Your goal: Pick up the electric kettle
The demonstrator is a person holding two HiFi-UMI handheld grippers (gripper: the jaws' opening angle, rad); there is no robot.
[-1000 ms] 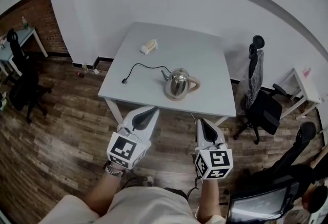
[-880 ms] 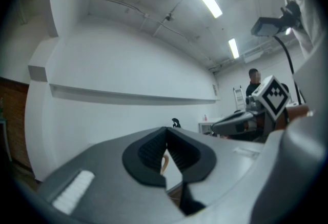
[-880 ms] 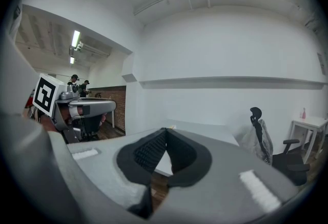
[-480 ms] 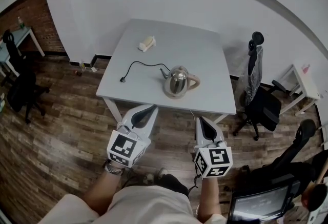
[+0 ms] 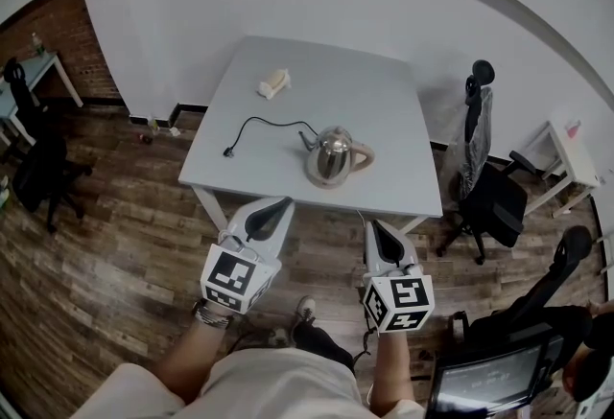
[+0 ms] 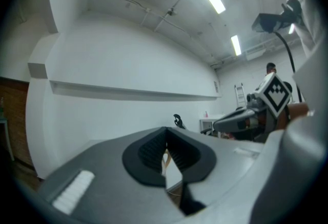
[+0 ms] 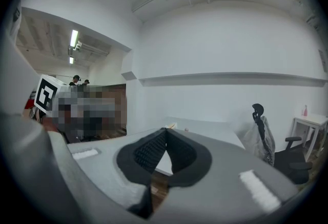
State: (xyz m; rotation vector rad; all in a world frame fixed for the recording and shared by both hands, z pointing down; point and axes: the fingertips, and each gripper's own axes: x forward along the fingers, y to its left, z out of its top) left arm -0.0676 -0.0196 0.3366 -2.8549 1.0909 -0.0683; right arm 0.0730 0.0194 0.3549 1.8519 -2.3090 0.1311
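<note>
A shiny steel electric kettle [image 5: 333, 156] with a tan handle stands near the front edge of the grey table [image 5: 384, 110]. Its black cord [image 5: 261, 127] trails left across the tabletop. Both grippers hang in front of the table, short of its edge and apart from the kettle. My left gripper [image 5: 276, 206] is shut and empty, its jaws meeting at the tip [image 6: 165, 142]. My right gripper [image 5: 372, 227] is also shut with nothing in it [image 7: 165, 138]. The kettle is hidden behind the jaws in both gripper views.
A small pale object [image 5: 274, 82] lies at the table's far left. A black office chair [image 5: 489, 197] stands right of the table, another chair [image 5: 38, 158] at the far left. A white side table [image 5: 573, 158] is at the right. Wooden floor [image 5: 115, 254] lies below.
The view has shifted slightly, so the table sits a little higher in the frame. A shoe now shows on the floor below the grippers. Both grippers keep their places.
</note>
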